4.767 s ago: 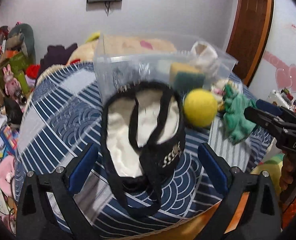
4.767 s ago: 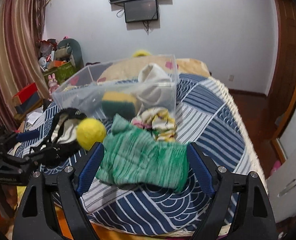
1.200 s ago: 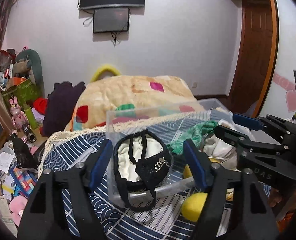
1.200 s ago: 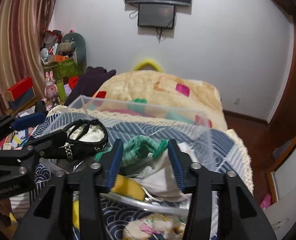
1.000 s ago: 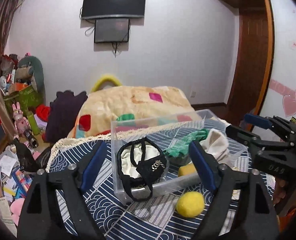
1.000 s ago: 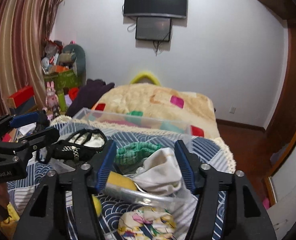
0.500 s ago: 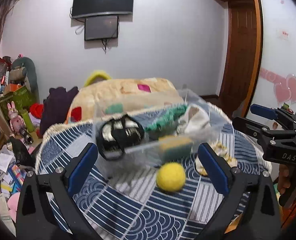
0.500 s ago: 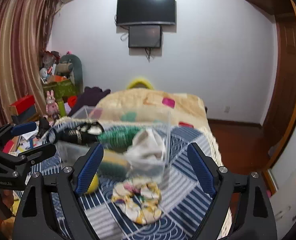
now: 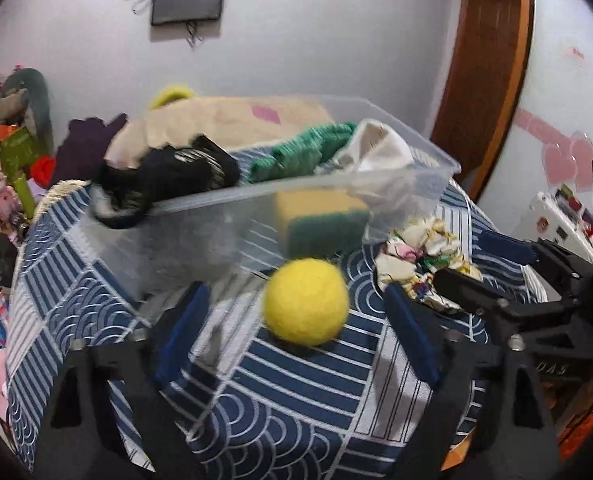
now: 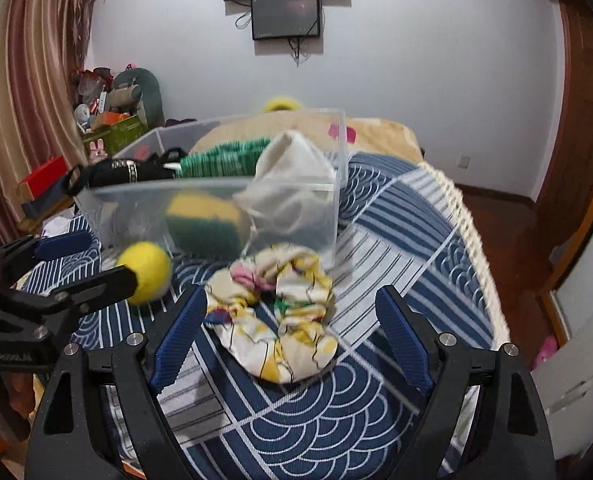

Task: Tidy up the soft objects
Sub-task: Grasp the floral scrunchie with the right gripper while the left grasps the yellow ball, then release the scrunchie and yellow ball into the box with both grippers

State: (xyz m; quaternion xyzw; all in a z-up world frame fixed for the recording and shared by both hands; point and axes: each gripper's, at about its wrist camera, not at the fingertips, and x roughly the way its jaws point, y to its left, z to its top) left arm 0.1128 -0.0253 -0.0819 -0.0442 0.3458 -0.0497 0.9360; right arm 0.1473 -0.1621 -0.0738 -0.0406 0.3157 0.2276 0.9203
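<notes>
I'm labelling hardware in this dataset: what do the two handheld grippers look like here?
Both are matte black frames with triangular cut-outs and silver bolts. Each finger carries a dark blue ribbed pad. The left gripper shows pale lettering on its side body in the right wrist view; the right gripper shows similar lettering in the left wrist view. No cables or sleeves are visible.

Yellow ball on blue quilt, clear bin behind
</notes>
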